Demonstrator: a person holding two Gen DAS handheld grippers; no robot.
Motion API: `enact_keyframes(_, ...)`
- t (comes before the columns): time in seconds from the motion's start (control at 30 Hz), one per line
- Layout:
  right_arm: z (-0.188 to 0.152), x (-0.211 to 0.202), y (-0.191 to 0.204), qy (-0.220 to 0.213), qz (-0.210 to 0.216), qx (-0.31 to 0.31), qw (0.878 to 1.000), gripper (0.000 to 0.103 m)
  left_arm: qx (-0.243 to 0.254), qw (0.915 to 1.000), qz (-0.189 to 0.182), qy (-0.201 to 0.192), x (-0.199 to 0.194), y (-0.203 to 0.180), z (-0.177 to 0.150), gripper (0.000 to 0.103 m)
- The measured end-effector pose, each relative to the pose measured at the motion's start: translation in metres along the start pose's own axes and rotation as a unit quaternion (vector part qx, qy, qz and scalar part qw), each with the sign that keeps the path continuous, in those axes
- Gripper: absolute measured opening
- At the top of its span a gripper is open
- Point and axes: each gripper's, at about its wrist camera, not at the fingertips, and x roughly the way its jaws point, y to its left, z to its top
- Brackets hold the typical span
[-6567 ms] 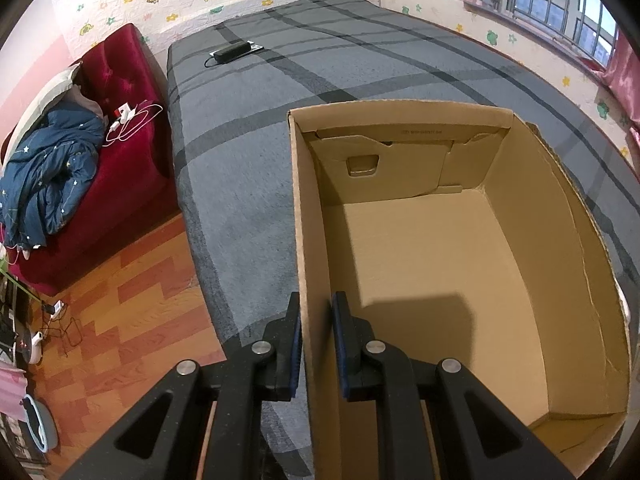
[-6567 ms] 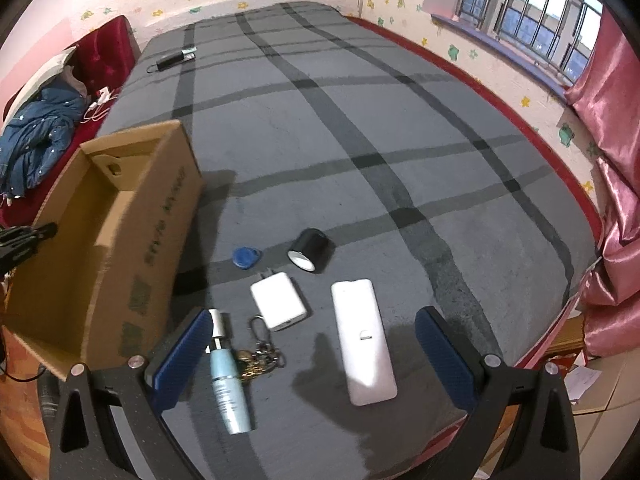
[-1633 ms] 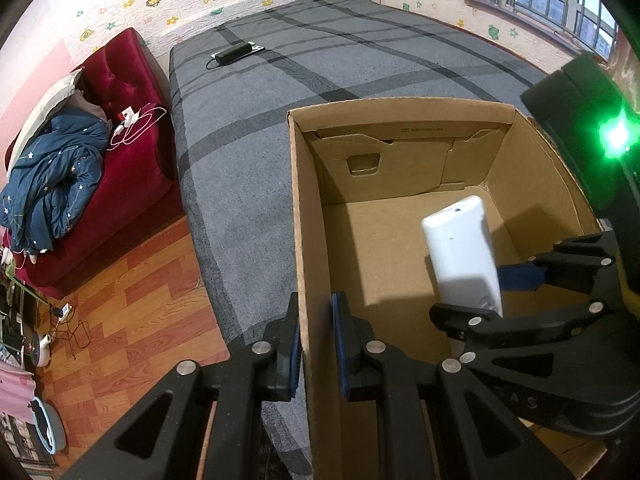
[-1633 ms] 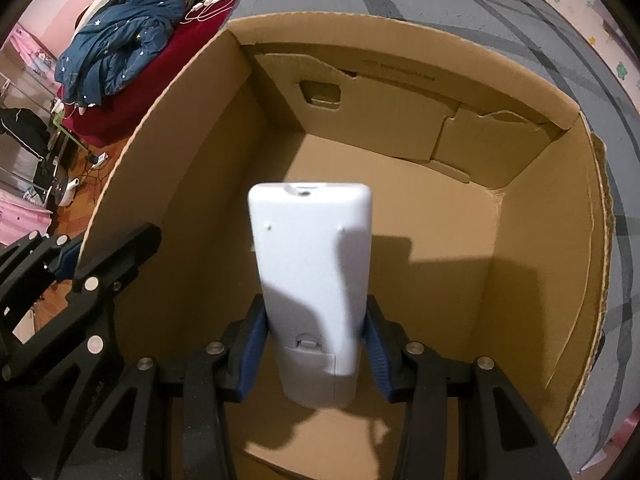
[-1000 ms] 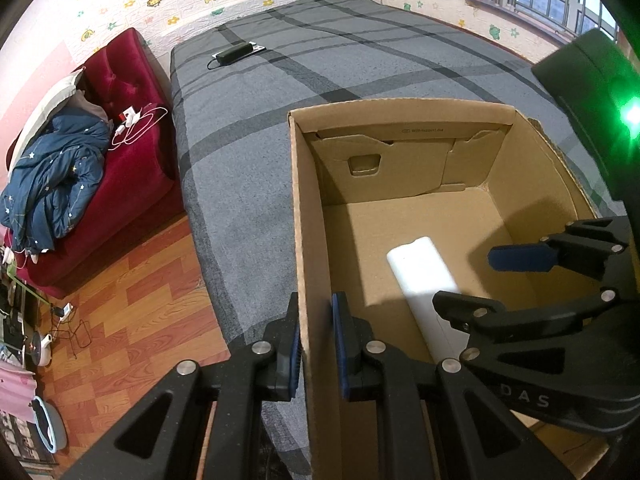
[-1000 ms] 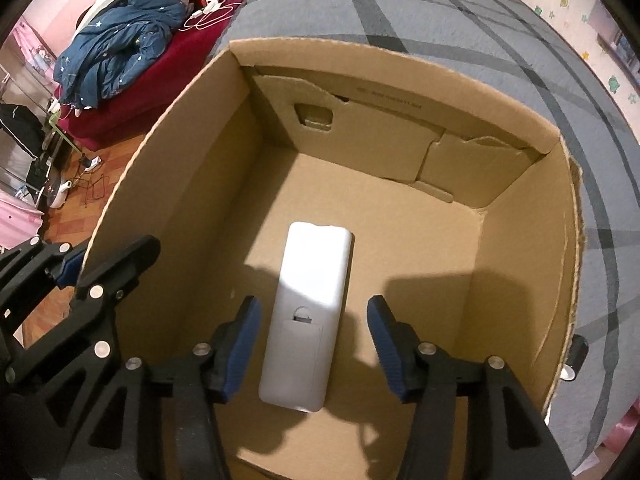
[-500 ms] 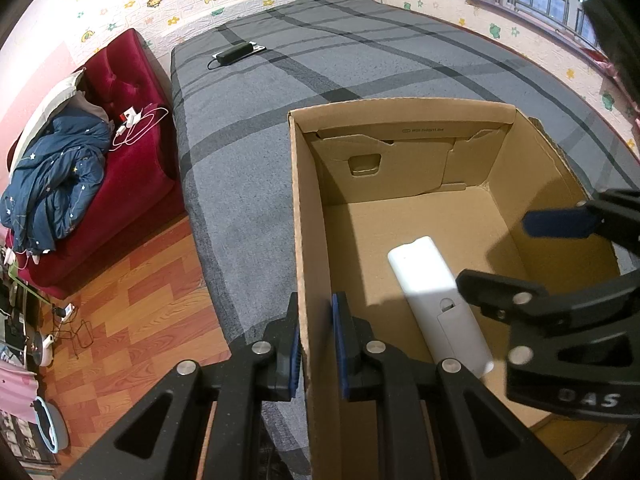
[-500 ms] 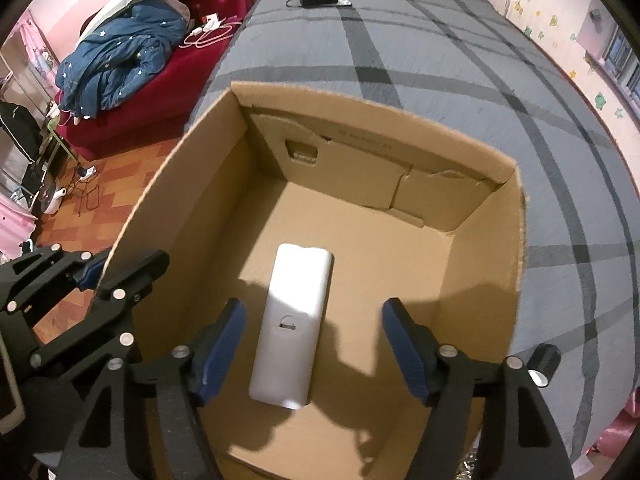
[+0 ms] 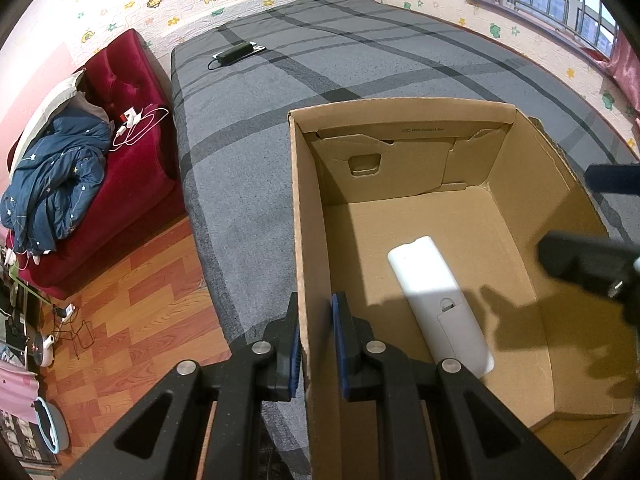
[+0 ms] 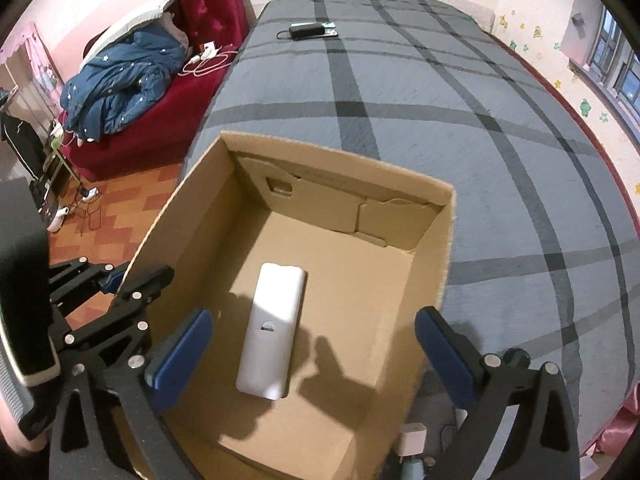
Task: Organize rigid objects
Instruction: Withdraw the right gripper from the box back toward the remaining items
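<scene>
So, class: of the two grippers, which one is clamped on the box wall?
The left gripper: shut on the cardboard box side wall. The right gripper hangs wide open above it, holding nothing.

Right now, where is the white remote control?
The white remote control lies flat on the floor of the cardboard box, nearer its left wall in the right wrist view. It is free, below the wide-open right hand-held gripper.
</scene>
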Motion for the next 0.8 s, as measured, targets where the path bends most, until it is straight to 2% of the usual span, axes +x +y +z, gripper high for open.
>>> enact_keyframes(0.47, -0.014, -0.053, -0.068, -0.04, -0.03, 0.048, 0.998, 0.103, -0.001, 1.0, 0.0, 0.0, 0.0, -0.001, 0.0, 0.015)
enact_keyframes(0.8, -0.047, -0.062, -0.13, -0.038, -0.069, 0.095, 0.992, 0.103, -0.002, 1.0, -0.001, 0.0, 0.0, -0.001, 0.0, 0.015)
